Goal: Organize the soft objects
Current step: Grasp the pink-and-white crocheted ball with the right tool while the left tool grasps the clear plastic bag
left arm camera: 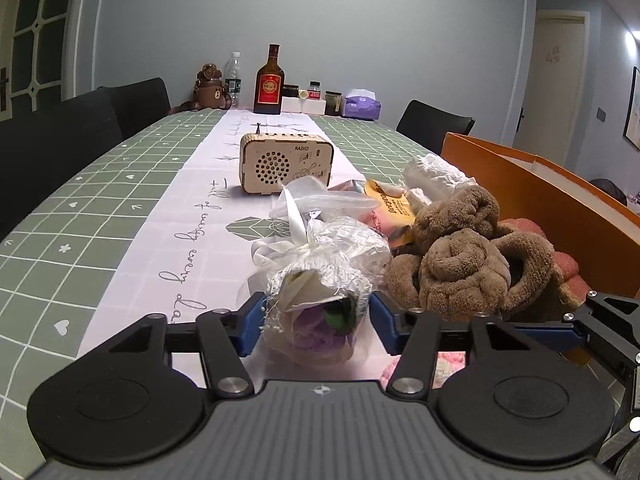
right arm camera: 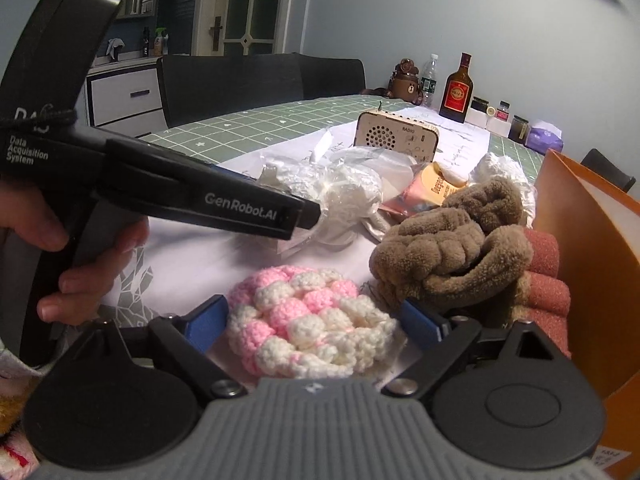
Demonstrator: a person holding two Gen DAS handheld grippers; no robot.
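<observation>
A flower bundle (left arm camera: 316,304) wrapped in clear film with a white ribbon lies on the table runner, and my left gripper (left arm camera: 316,320) has its blue pads pressed on both its sides. Seen from the right wrist, that gripper (right arm camera: 316,216) reaches into the bundle (right arm camera: 348,196), with a person's hand (right arm camera: 80,280) on its handle. My right gripper (right arm camera: 314,320) stands wide open around a pink and white crochet piece (right arm camera: 308,312), pads just clear of its edges. A brown rolled towel (left arm camera: 460,264) is heaped to the right.
An orange box (left arm camera: 540,200) stands open at the right table edge, with a reddish towel (right arm camera: 548,276) against it. A snack packet (left arm camera: 394,204) and a white wrapped item (left arm camera: 432,172) lie behind the brown towel. A wooden radio (left arm camera: 284,164) sits mid-runner; a bottle (left arm camera: 269,84) and jars stand far back.
</observation>
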